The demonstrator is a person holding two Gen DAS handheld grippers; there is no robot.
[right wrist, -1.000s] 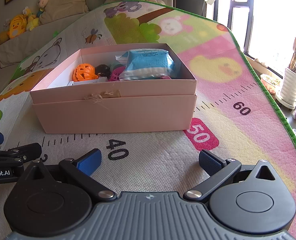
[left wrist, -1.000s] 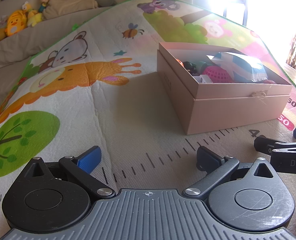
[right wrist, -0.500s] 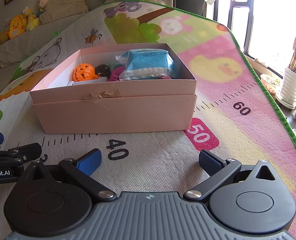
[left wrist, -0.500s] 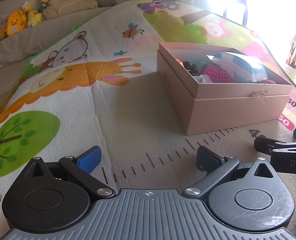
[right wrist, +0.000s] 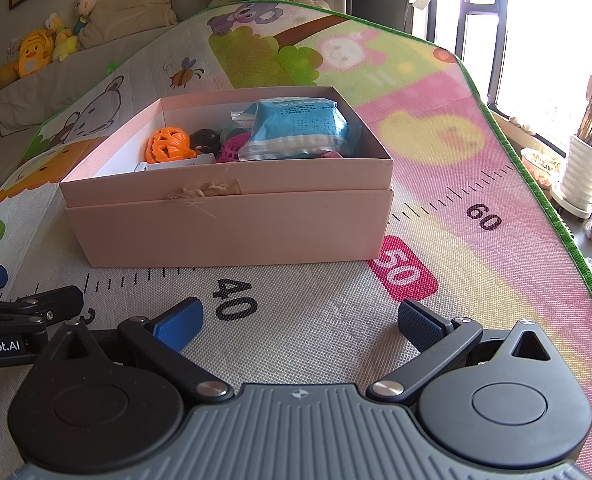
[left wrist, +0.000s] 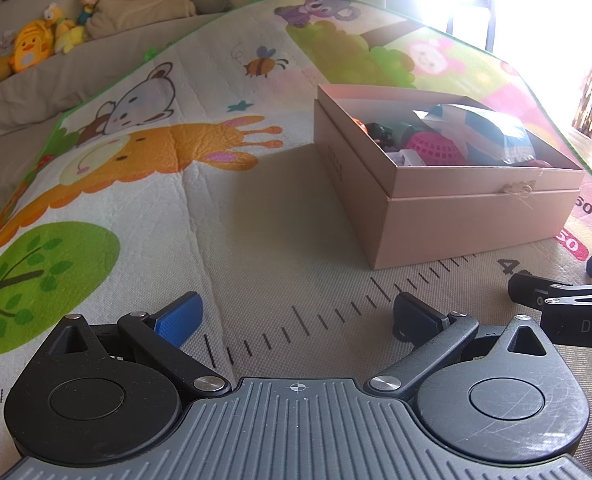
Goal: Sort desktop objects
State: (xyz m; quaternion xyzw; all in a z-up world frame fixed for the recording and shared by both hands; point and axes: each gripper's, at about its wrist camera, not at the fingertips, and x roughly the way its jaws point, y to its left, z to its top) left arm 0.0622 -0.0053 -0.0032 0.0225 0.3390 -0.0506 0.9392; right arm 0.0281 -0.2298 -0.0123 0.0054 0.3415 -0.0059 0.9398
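Observation:
A pink cardboard box (right wrist: 232, 224) stands on the play mat, also in the left wrist view (left wrist: 475, 220). Inside lie an orange lattice ball (right wrist: 170, 146), a black ball (right wrist: 204, 139), a pink lattice ball (right wrist: 232, 150) and a blue wipes pack (right wrist: 299, 128). My left gripper (left wrist: 297, 314) is open and empty, low over the mat, left of the box. My right gripper (right wrist: 299, 320) is open and empty, in front of the box. Each gripper's tips show at the edge of the other's view.
The cartoon play mat (left wrist: 144, 152) has a printed ruler along its near edge. A sofa with plush toys (left wrist: 32, 46) lies behind it. A window and potted plants (right wrist: 587, 168) stand off the mat's right edge.

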